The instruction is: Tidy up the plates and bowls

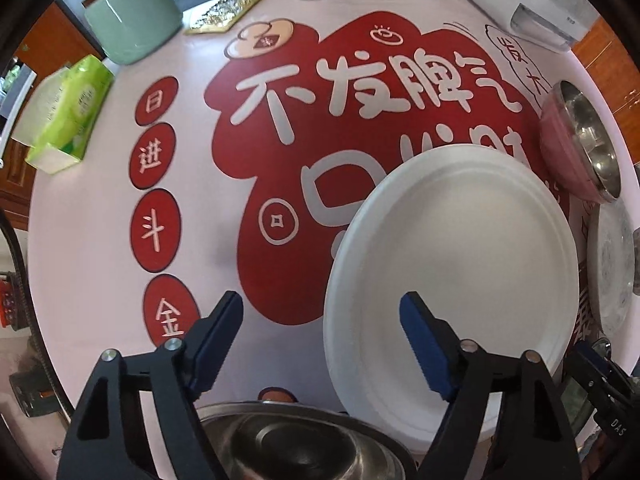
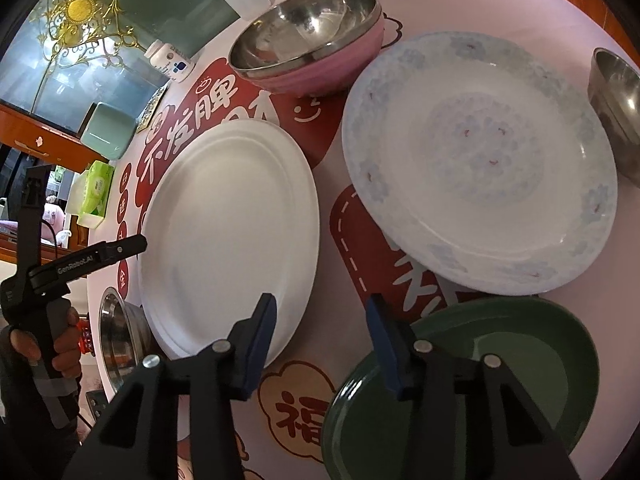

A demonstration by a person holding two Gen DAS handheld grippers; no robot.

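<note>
Left wrist view: left tongs agape astride white plate rim, plate flat, face up.

Place: I was looking into a home dining room.
Evidence: a round table in a festive red-printed cloth, a tissue pack, a gilt-trimmed glass cabinet.

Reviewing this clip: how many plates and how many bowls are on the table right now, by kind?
Plates: 3 – white plate, floral plate, green plate
Bowls: 3 – pink-sided steel bowl, steel bowl at the right edge, steel bowl beside the white plate
Total: 6
</note>
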